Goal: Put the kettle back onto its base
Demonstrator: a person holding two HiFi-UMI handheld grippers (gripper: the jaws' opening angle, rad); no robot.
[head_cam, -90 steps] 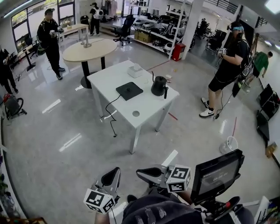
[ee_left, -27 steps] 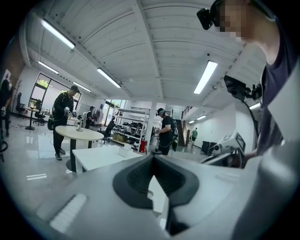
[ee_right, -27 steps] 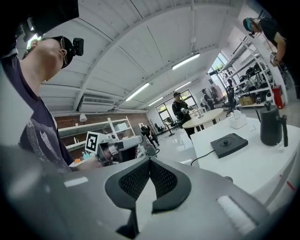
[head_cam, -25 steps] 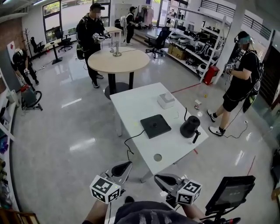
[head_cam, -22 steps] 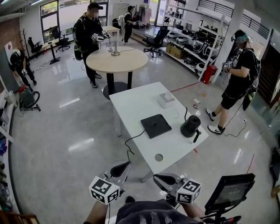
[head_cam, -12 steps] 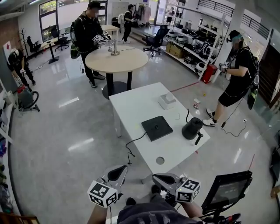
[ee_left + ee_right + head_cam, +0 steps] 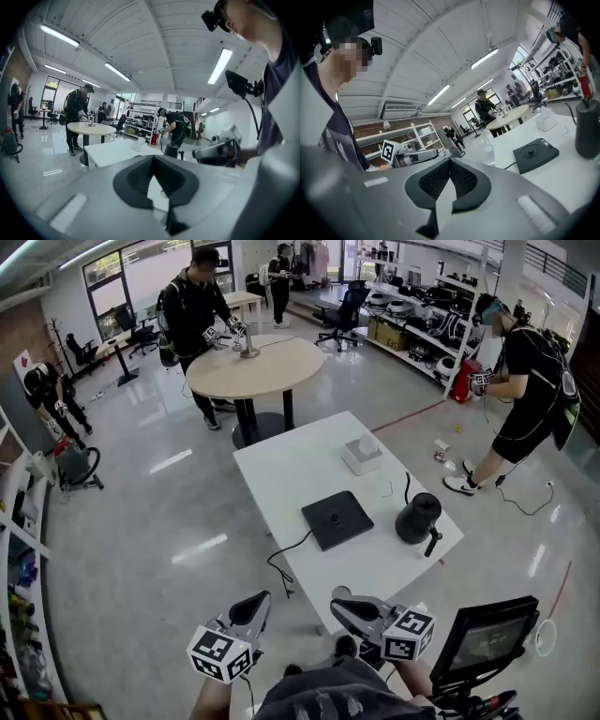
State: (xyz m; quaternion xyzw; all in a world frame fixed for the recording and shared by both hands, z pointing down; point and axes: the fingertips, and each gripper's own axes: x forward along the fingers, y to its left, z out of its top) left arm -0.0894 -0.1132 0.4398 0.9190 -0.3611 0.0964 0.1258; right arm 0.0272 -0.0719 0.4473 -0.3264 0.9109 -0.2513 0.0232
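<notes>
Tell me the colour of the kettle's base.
Black. The base shows best in the head view.

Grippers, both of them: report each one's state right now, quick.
Left gripper: closed, holding nothing.
Right gripper: closed, holding nothing.

dark shirt point(image 7: 342, 697), grey tongs point(image 7: 261, 599), marker cubes point(image 7: 218, 653)

The right gripper view's right edge cuts through the kettle point(image 7: 587, 127), losing its far side. In the head view a small round thing point(image 7: 339, 592) at the table's point(image 7: 281, 460) near edge, half behind the right gripper point(image 7: 340, 606), is too small to identify. The cord point(image 7: 281, 557) vanishes under the table.
</notes>
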